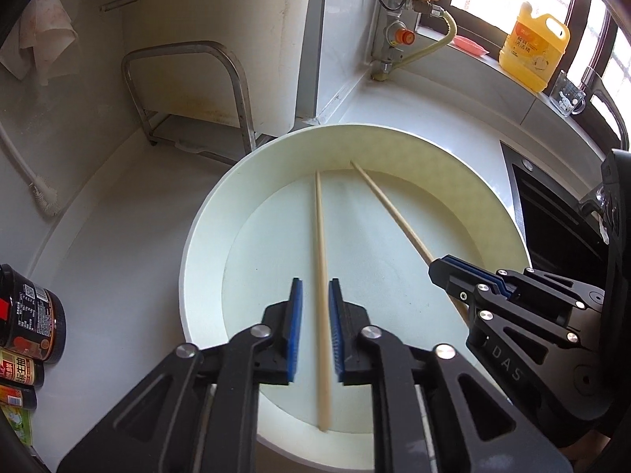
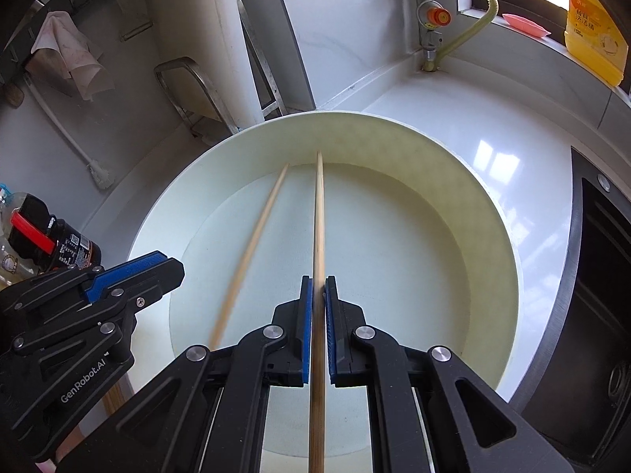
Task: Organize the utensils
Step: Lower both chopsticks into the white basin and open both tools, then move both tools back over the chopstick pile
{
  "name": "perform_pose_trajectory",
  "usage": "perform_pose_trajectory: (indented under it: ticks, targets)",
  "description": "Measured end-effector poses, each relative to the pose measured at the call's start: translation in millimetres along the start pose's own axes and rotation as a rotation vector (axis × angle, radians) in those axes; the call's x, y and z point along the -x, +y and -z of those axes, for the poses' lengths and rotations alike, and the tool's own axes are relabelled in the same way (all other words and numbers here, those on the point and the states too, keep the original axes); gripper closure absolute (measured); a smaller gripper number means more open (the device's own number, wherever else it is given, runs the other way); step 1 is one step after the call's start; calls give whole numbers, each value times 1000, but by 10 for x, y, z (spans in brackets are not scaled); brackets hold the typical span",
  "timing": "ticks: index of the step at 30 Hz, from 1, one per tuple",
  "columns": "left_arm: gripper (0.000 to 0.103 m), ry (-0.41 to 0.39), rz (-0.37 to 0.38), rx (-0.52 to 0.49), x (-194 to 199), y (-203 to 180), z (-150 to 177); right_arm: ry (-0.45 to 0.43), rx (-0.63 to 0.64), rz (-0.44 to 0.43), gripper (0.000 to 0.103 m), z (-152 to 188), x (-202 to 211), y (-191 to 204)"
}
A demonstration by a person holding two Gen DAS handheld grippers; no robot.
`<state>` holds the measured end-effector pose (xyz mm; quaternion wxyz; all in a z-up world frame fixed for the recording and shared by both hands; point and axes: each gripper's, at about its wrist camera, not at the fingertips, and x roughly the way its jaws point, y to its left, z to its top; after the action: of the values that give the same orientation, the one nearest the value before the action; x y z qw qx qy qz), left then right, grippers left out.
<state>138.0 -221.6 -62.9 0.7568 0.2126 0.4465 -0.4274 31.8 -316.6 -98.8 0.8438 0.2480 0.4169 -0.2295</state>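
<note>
Wooden chopsticks lay in the white basin (image 1: 205,213): the right gripper (image 2: 318,282) clenched one chopstick (image 2: 318,216), while the left gripper (image 1: 315,287) sat released around the other chopstick (image 1: 320,228), pads apart from it.

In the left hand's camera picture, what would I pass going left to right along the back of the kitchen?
Hanging cloth → metal rack → gas valve with orange knob → pink dish → yellow detergent jug → glass mug.
</note>
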Motion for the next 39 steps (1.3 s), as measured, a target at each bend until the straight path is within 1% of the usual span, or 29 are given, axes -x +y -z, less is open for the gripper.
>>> perform_pose_trajectory:
  ticks: [3,4,11,17,24,27,29,39]
  targets:
    - [62,-14,-13,14,36,30,-4,-9,-4,3,86,-5,34,2]
    - [61,-18,-15,17,54,41,-2,-14,-2,6,84,-6,49,4]
    - [61,-29,-30,31,175,89,27,-22,5,-3,84,-4,126,28]
    - [61,-21,-39,47,303,138,157,-23,20,-10,84,43,214,66]
    - [61,-5,-55,75,489,201,456,-18,45,-26,82,190,371,144]
    - [61,3,-63,81,566,211,591,-21,62,-33,79,275,452,209]
    - [61,8,-69,89,623,220,676,-22,73,-36,79,333,511,249]
    - [59,9,-95,143,923,238,1086,-33,114,-63,77,627,784,383]
